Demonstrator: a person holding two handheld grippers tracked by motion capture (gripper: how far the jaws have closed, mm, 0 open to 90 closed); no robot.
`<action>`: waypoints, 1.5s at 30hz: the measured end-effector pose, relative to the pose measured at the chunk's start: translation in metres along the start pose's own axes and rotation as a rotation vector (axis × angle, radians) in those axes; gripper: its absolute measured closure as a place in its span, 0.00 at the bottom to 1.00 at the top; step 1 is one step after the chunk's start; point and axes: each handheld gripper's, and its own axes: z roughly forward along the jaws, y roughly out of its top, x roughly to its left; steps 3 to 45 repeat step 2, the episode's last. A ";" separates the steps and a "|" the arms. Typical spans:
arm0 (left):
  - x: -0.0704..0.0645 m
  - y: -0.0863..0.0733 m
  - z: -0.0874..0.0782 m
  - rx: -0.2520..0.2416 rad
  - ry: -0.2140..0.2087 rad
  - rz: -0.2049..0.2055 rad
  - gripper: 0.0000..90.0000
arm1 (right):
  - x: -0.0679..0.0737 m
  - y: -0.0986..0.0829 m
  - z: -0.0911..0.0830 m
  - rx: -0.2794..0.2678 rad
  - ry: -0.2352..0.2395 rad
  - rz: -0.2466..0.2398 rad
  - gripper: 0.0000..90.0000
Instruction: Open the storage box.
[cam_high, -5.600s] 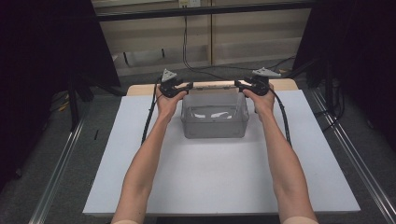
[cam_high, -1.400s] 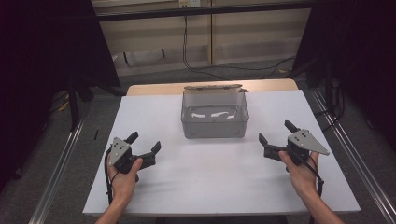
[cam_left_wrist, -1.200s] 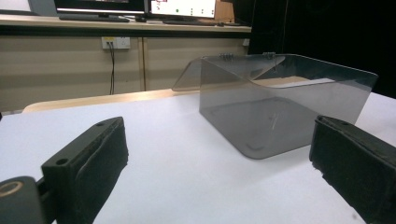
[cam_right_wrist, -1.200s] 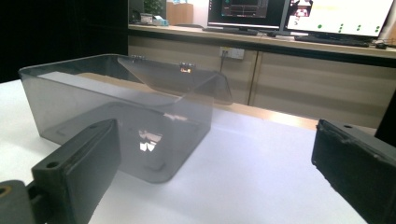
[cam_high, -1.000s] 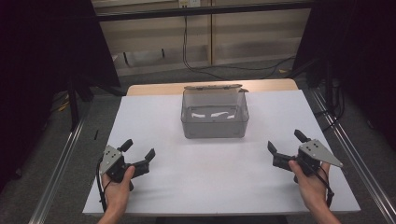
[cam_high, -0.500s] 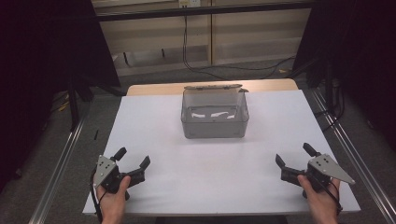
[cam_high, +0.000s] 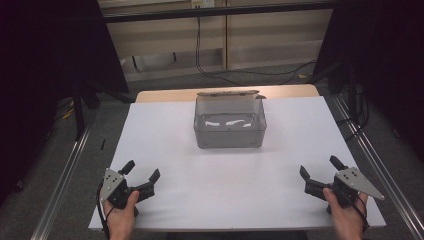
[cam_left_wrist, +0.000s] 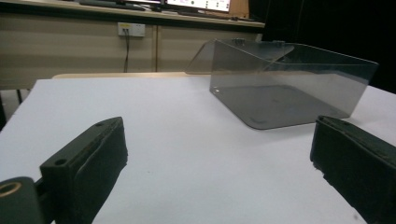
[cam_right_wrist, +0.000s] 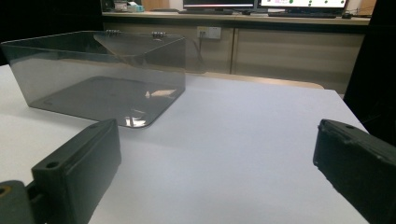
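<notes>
White sheeting (cam_high: 235, 175) covers the bench, with a strip of bare wood (cam_high: 165, 95) showing along the far edge. Dark curtains (cam_high: 45, 75) flank both sides, a pale cabinet wall (cam_high: 260, 35) stands behind with cables (cam_high: 210, 65) running down to the floor, and metal rails (cam_high: 65, 180) run along the left and right sides of the bench.

A clear plastic box (cam_high: 230, 122) sits toward the far middle of the sheeting, its hinged lid (cam_high: 228, 93) open and leaning back beyond the rear wall. Nothing can be made out inside apart from light reflections.

The left hand-held gripper (cam_high: 141, 173) is at the near left corner, held in the person's left hand (cam_high: 120, 212), jaws spread wide and holding nothing. The right hand-held gripper (cam_high: 320, 167) is at the near right corner, held in the right hand (cam_high: 345, 215), jaws likewise spread wide and holding nothing. Both are well apart from the box, which lies ahead of and between them. In the left gripper view the box (cam_left_wrist: 289, 88) appears ahead toward the right jaw; in the right gripper view the box (cam_right_wrist: 98, 74) appears ahead toward the left jaw.

Open white surface lies between the two hand-held grippers and in front of the box, and to either side of it out to the sheet edges.
</notes>
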 end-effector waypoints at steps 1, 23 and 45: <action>0.000 0.000 0.001 0.006 -0.005 -0.006 0.04 | 0.001 0.000 0.001 0.001 0.008 -0.002 0.01; 0.000 0.000 0.002 0.007 -0.009 -0.014 0.04 | 0.001 0.000 0.001 0.003 0.007 -0.003 0.01; 0.000 0.000 0.002 0.007 -0.009 -0.014 0.04 | 0.001 0.000 0.001 0.003 0.007 -0.003 0.01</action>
